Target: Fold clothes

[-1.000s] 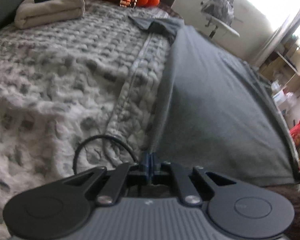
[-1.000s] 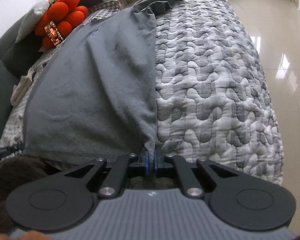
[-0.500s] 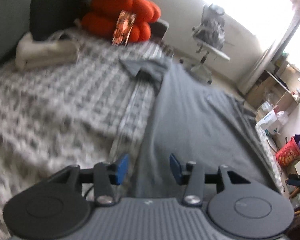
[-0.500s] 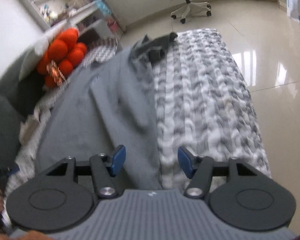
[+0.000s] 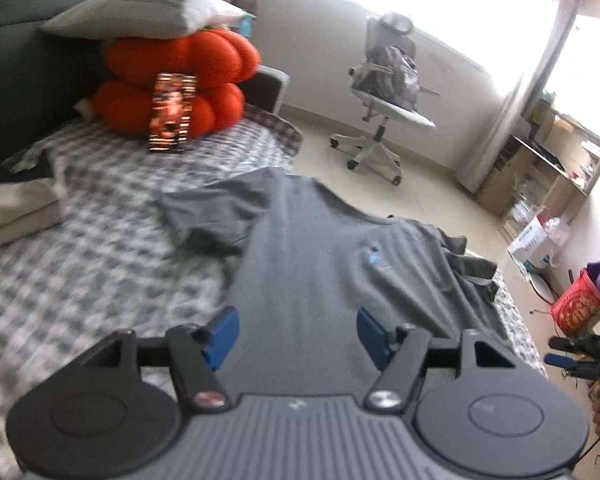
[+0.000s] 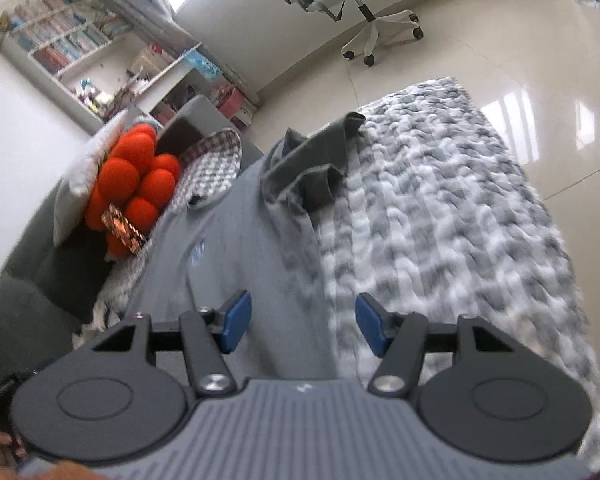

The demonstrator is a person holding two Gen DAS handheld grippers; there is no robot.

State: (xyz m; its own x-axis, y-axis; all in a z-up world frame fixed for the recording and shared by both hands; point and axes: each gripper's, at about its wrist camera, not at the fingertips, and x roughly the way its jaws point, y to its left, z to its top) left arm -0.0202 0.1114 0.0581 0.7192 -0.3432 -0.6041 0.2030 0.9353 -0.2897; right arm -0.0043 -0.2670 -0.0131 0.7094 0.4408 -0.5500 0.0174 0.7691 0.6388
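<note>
Left to right in the left wrist view: beige folded cloth [image 5: 18, 208] at the far left edge of the bed, orange cushions [image 5: 176, 84] with a grey pillow [image 5: 140, 12] on top, then the grey T-shirt [image 5: 320, 272] laid flat on the grey-white quilt [image 5: 80, 280], collar away from the camera, one sleeve spread to the left, the other rumpled at the right edge; office chair [image 5: 388, 92] beyond on the floor. Left gripper [image 5: 296, 338] jaws have just been opening and stand wide, nothing between the blue pads, shirt lies below them, not pinched. The right gripper [image 5: 572, 356] shows at the far right edge of this view, off the cloth. Right wrist view: right gripper [image 6: 302, 326] jaws also just opened, wide and empty, above the shirt's right side edge where it meets the quilt; the right sleeve [image 6: 320, 164] is bunched and rolled up near the collar. Progress: shirt looks spread out lengthwise and released, body fairly smooth, so layout looks done. No fold visible yet. Left to do, as I judge it: flatten that right sleeve, fold sleeves/sides in, then fold bottom to top. Early stage.
</note>
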